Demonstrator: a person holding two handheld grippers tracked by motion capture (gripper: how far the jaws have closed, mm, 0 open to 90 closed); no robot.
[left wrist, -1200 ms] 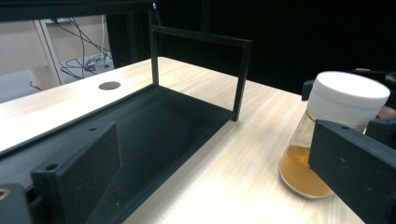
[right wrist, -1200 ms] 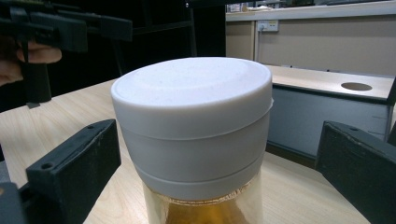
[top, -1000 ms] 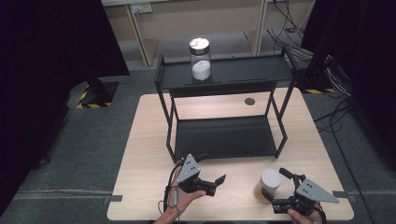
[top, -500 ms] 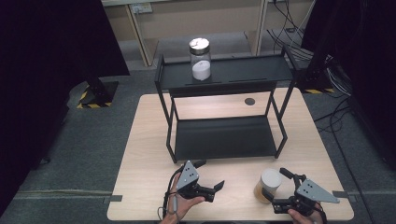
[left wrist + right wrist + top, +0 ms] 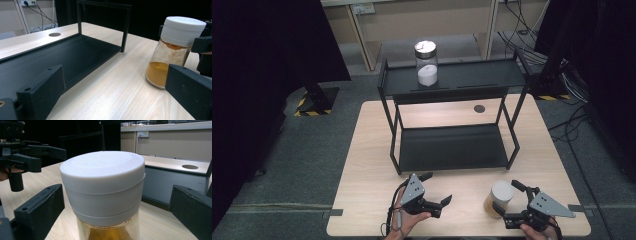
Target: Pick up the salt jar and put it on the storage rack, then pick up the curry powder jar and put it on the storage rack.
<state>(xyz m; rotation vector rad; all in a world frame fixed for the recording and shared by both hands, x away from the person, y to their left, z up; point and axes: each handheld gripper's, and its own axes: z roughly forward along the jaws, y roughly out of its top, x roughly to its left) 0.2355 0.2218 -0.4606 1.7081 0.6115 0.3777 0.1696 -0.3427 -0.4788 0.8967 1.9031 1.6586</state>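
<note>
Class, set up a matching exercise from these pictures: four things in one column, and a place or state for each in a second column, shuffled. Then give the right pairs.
Things
1. white-powder jar
2. spice jar
3. left gripper
4. round hole

Places or states
A. open, beside the rack's front edge, holding nothing
B. in the tabletop behind the rack
C. on the rack's top shelf
D. on the table, between the open jaws of the right gripper

Pairs: 1-C, 2-D, 3-A, 4-B
</note>
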